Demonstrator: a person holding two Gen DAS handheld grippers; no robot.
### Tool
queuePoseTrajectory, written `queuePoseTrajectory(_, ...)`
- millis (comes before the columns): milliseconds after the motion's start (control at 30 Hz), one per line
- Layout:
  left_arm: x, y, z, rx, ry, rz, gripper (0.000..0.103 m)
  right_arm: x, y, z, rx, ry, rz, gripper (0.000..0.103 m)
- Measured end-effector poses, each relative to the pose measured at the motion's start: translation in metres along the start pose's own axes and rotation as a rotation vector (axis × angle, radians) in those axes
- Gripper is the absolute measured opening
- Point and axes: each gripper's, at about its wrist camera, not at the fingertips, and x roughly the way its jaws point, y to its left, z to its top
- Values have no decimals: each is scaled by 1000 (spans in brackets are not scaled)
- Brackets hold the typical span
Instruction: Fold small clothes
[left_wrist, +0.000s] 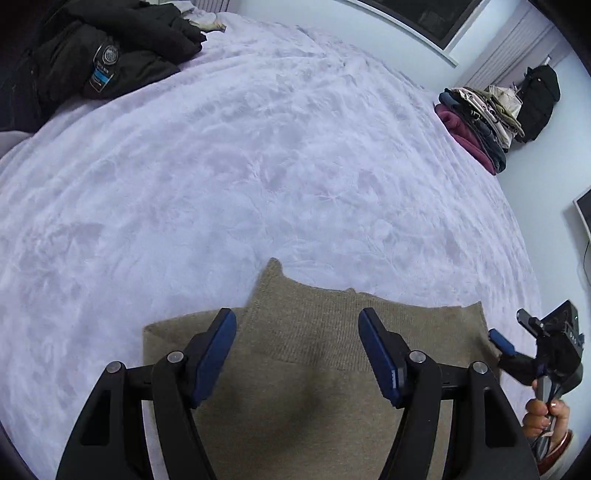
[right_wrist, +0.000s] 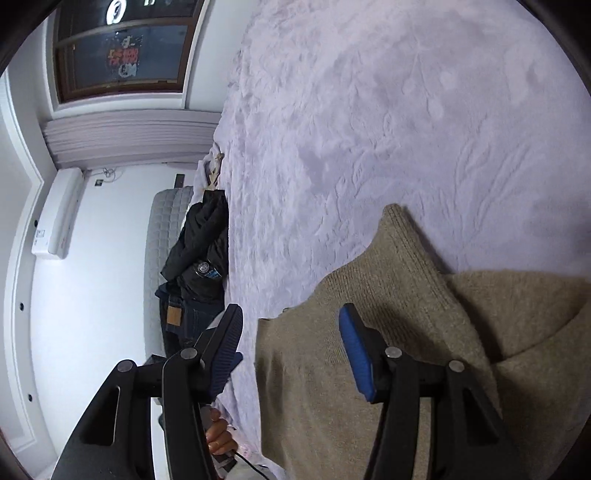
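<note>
- My left gripper (left_wrist: 297, 350) hangs over the tan knit garment (left_wrist: 314, 332) with its jaws spread and nothing between the pads.
- My right gripper (right_wrist: 291, 354) is spread too, empty, above the garment's edge; its left finger sits over the bed's side.
- The garment lies flat on the lavender bedspread (left_wrist: 258, 166), near the edge closest to me, with one fold already laid across it.
- I judge a fold is just set down and both claws are free.
- Next I need a fresh pinch on an outer edge or corner with each claw, to carry it over evenly without dragging the layer beneath.
</note>
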Motion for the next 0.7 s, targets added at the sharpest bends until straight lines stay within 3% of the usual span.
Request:
queuePoseTrajectory(167, -5, 11, -32, 108, 101, 99, 69, -5, 8, -16, -91, 62, -144, 58)
queuePoseTrajectory(300, -14, 29, -77, 115, 205, 85, 69, -25, 9, -47, -147, 102, -176, 58)
queuePoseTrajectory(500, -31, 42, -129, 108, 286, 52, 69, -48, 7, -108, -171, 165, -180, 58)
queuePoseTrajectory(700, -42, 44, -148, 113, 313, -17, 67, -48, 15, -167, -147, 228, -129, 59)
